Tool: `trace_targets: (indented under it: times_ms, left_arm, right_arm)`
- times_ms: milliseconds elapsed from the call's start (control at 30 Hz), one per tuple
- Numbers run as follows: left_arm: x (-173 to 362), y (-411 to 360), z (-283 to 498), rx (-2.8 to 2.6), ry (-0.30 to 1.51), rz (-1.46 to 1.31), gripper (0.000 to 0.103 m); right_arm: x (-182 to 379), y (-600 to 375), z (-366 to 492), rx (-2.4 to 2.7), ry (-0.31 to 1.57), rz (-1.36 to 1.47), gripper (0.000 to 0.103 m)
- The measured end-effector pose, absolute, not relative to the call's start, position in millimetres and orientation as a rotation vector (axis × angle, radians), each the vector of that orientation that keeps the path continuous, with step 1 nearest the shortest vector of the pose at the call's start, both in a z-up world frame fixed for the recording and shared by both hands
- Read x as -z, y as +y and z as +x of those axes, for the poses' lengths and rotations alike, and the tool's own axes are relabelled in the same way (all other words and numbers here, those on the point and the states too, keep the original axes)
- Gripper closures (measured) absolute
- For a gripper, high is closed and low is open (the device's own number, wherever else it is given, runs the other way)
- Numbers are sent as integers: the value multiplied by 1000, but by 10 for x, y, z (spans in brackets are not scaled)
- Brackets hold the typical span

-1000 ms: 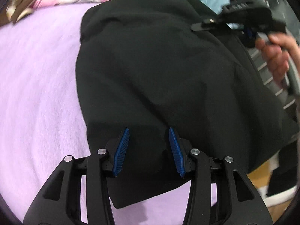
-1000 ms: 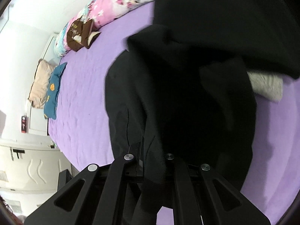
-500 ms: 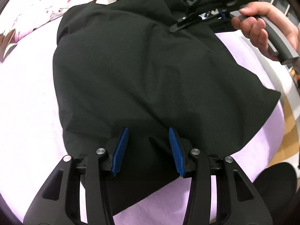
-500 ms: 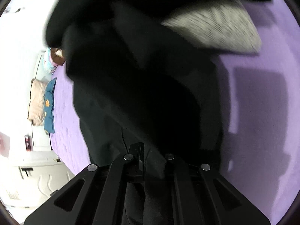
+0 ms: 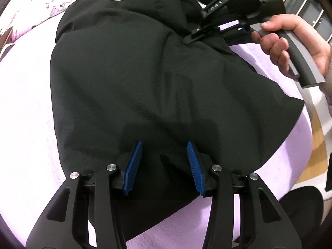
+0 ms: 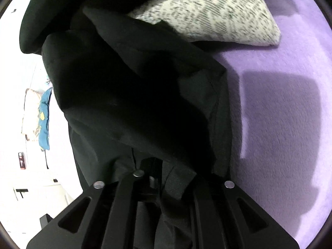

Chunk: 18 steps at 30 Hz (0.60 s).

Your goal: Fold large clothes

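Now your left tongs stand part-open over the near hem of the black coat. Blue pads sit apart, cloth bunched between them but not visibly pinched; neither pad presses the fabric.

Coat lies spread on the purple bed, filling the centre of the left view, hem corner trailing toward 6 o'clock, far end piled toward 12 o'clock.

Your right tongs show at 1 o'clock in that view, tips down on a coat fold. Your right hand wraps the grey handle at 2 o'clock.

From the right view the tongs are buried in dark cloth; their tips are hidden. Their jaws have just been opening a little from a tight close, with coat fabric draped between the arms. Whether the pads still bite, cannot tell.

Speckled white fabric lies at 12 to 1 o'clock, partly under the coat. Bare bed cover runs from 2 to 5 o'clock. Blue pillow at 9 o'clock, well apart.
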<state>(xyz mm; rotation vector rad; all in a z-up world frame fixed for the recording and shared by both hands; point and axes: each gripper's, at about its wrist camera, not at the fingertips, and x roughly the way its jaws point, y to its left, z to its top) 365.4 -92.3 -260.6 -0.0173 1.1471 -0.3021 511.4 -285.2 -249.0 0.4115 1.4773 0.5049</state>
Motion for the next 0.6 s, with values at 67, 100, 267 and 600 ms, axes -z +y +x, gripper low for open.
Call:
trace_targets:
  times_ms: [67,100,267,600]
  left_arm:
    - [2602,-1016,3539,300,1153,-8,59]
    - [2501,-1034,3492,298,1155,-6,59]
    - [2509,-1098,3537,287,1165,-2,59]
    - [2454,-1127,3524,280,1167,14,59]
  right_arm:
    - [2448,-2847,5065,-493,1469,394,87]
    - [2395,-2938,5034,-478,1471,376,80]
    - [1939,-2915,4858,-418,1405,247,47]
    - [839,-1637,4613,-570,1243,-155,25]
